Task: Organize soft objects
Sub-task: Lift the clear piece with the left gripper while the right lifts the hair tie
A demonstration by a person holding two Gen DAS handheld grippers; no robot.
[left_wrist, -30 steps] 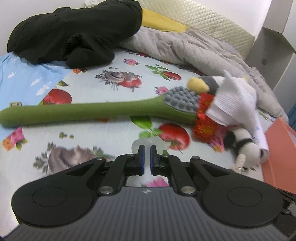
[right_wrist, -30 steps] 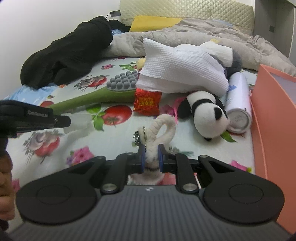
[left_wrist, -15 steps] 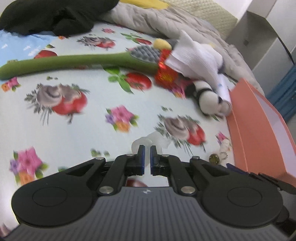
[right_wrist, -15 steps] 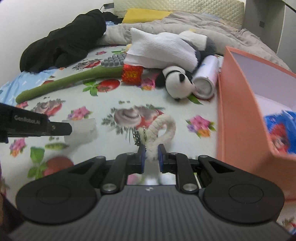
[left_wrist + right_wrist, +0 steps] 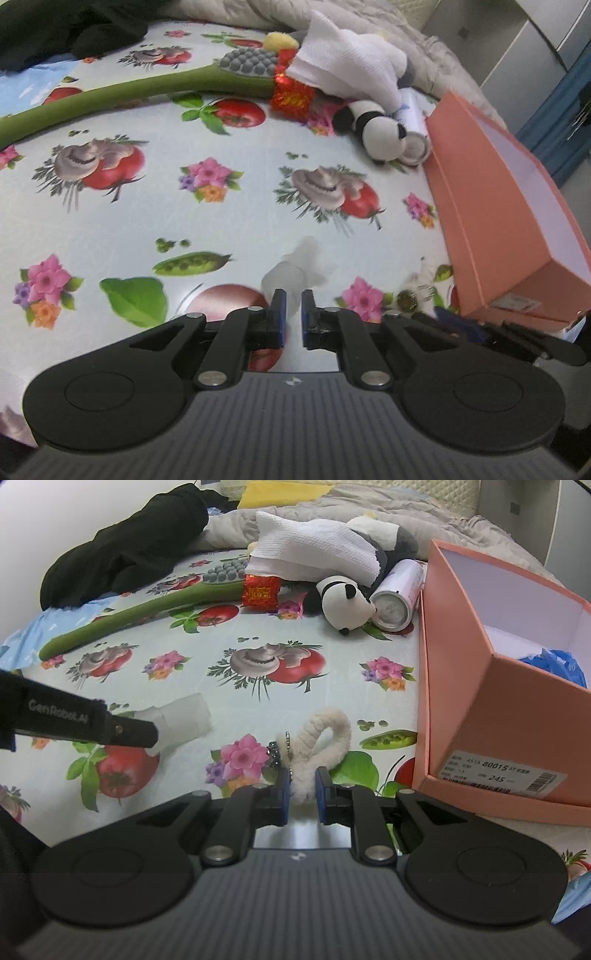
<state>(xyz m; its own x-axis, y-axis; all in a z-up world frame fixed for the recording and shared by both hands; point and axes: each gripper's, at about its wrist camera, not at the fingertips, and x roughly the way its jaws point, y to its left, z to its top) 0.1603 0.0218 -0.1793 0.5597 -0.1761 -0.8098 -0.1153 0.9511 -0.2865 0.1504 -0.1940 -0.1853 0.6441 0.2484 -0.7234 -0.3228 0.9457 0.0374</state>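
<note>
My left gripper (image 5: 293, 295) holds a small translucent white soft piece (image 5: 291, 273) low over the flowered sheet; its jaws are opening, and the piece still sits between the pads. In the right wrist view that piece (image 5: 183, 716) sticks out past the left fingertips (image 5: 136, 731). My right gripper (image 5: 301, 775) is shut on a cream rope loop (image 5: 327, 731) with a small bead chain, just left of the pink box (image 5: 461, 664). A panda plush (image 5: 343, 602) lies farther back beside a white cloth (image 5: 314, 550).
The pink box (image 5: 498, 229) stands open at the right with a blue wrapper (image 5: 554, 664) inside. A green massage stick (image 5: 147, 609), a red packet (image 5: 260, 592) and a can (image 5: 395, 594) lie on the sheet. Black clothing (image 5: 122, 554) and a grey quilt (image 5: 424, 48) fill the back.
Both grippers have travelled toward the near end of the bed and the pink box with their loads. The left jaws have parted wider than before.
</note>
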